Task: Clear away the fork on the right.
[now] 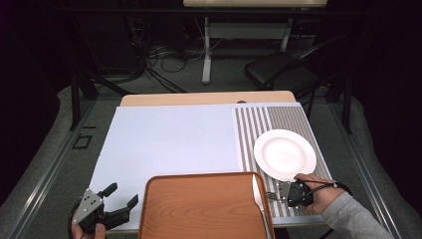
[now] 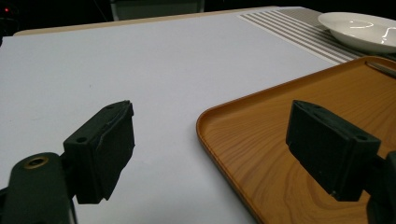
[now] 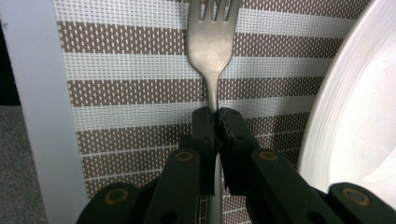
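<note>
On the striped placemat (image 3: pixel 140 60) beside the white plate (image 3: pixel 359 107), right gripper (image 3: pixel 216 122) pinches a dull silver fork (image 3: pixel 214 42) by its neck; left gripper (image 2: pixel 210 149) jaws spread, empty.

Open white mat (image 1: pixel 169 139) left of the plate (image 1: pixel 284 154); wooden tray (image 1: pixel 204 206) across the near edge.

Black two-fingered grippers with brass-coloured screws, a grey three-cornered plate (image 1: pixel 87 206), black cables, grey sleeve (image 1: pixel 351 219).
</note>
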